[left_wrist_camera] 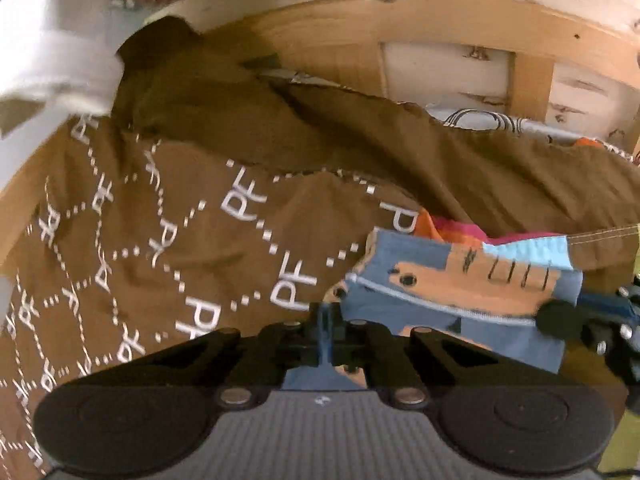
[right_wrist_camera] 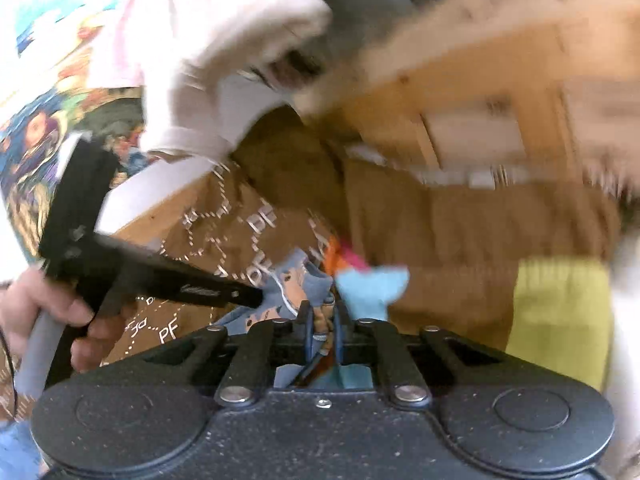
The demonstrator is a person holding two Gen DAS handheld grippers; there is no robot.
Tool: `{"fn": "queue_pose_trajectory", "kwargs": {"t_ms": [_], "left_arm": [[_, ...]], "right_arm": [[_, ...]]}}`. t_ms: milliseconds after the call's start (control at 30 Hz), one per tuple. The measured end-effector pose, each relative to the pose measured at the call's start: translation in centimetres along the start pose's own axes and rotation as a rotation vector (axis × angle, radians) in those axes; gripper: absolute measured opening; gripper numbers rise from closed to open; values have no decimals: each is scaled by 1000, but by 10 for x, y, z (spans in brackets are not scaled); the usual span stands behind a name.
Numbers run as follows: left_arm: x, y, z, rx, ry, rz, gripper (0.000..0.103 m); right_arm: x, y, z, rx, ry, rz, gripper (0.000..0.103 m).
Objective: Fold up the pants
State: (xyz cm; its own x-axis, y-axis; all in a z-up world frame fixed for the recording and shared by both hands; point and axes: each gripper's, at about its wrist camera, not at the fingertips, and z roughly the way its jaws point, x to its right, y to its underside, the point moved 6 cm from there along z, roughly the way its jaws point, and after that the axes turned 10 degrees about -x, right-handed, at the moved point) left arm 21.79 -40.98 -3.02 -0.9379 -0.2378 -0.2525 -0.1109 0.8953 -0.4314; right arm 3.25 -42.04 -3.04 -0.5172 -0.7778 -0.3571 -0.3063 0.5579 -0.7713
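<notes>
- Nearest the left wrist camera sits the black two-finger left gripper (left_wrist_camera: 326, 320), its jaws brought together on a thin edge of the small patterned pants of blue, peach and light-blue cloth (left_wrist_camera: 460, 284) — blue fabric shows pinched in the slit between the pads.
- From that grip the pants run out to the right and slightly away; their long axis lies roughly across the view, from the left claw toward the black right gripper (left_wrist_camera: 568, 318) at the far right edge.
- In the right wrist view, the right gripper (right_wrist_camera: 322, 316) is also clamped on the pants (right_wrist_camera: 372, 282): a bunched fold of blue and peach cloth stands between its nearly closed blue pads, with a light-blue flap just beyond the tips.
- The garment therefore hangs between the two claws, one end in each, above a brown sheet printed with white dotted diamonds and letters (left_wrist_camera: 168, 216) that covers the wooden bed frame (left_wrist_camera: 440, 28).
- A hand (right_wrist_camera: 44, 312) holds the left tool's handle at the left of the right view; a white sleeve (right_wrist_camera: 208, 52) hangs above it.
- Neither hand is nearer; my judgement is that the coming fold turns on bringing one held end over toward the other along that axis.
</notes>
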Motion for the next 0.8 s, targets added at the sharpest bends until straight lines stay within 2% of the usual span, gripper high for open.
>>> {"fn": "queue_pose_trajectory", "kwargs": {"t_ms": [133,233,267,300,333,367,400,433,500,567,600,700,800], "left_arm": [[-5,4,12,-44,-39,-9,6],[-18,13,0,-32,-79,-59,29],[-24,17,-8,-18,-97,-78,44],[-30,22,-19,1,-120,-100,56],[-36,30,-31,19,-144,-130,59],[-44,40,-44,30,-159,-166,60],[-50,55,-58,34,-170,-205,60],[-55,73,-72,39,-193,-241,60],[-58,113,-94,49,-251,-285,72],[-53,161,-109,44,-283,-331,81],[-49,187,-115,26,-289,-359,82],[-36,254,-119,-82,-302,-389,82],[-25,299,-115,-163,-313,-379,82]], "right_arm": [[14,10,22,-126,58,38,13],[19,10,23,-136,53,54,14],[17,10,22,-129,55,36,20],[14,10,20,-122,59,17,25],[12,11,18,-117,61,4,29],[11,11,17,-111,61,-10,38],[8,11,14,-102,67,-29,48],[5,11,11,-91,73,-53,53],[-4,12,3,-66,89,-104,76],[-14,13,-8,-29,96,-162,89],[-21,13,-13,-11,97,-203,94],[-41,18,-19,11,63,-306,99],[-68,29,-11,-56,-45,-428,99]]}}
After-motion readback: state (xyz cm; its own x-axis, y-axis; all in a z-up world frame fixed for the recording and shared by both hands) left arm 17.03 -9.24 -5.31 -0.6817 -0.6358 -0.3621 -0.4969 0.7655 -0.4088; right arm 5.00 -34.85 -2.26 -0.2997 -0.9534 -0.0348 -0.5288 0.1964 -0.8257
